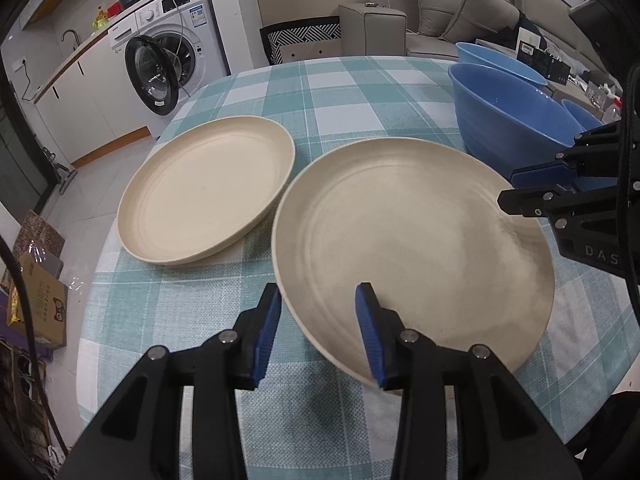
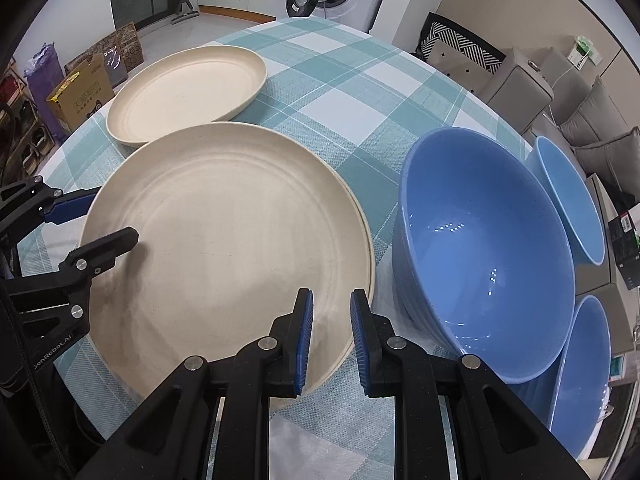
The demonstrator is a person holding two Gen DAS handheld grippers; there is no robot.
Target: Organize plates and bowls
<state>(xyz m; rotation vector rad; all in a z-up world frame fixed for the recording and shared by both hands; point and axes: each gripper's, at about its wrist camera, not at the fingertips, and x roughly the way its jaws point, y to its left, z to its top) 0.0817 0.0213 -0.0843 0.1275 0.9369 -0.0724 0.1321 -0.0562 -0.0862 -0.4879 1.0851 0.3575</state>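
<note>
"DAS" on right tongs (image 1: 516,188)

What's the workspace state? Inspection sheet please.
surface: round table under a teal check cloth.
job's things: near plate; far plate apart from it; big bowl right of the near plate; far bowl and edge bowl further right.
clutter: nothing seen.
grippers: left gripper open, astride the near plate's rim; right gripper shut on the opposite rim.
cables: black cable by the right gripper.
surroundings: washer with its door open, sofa, boxes on the floor.
</note>
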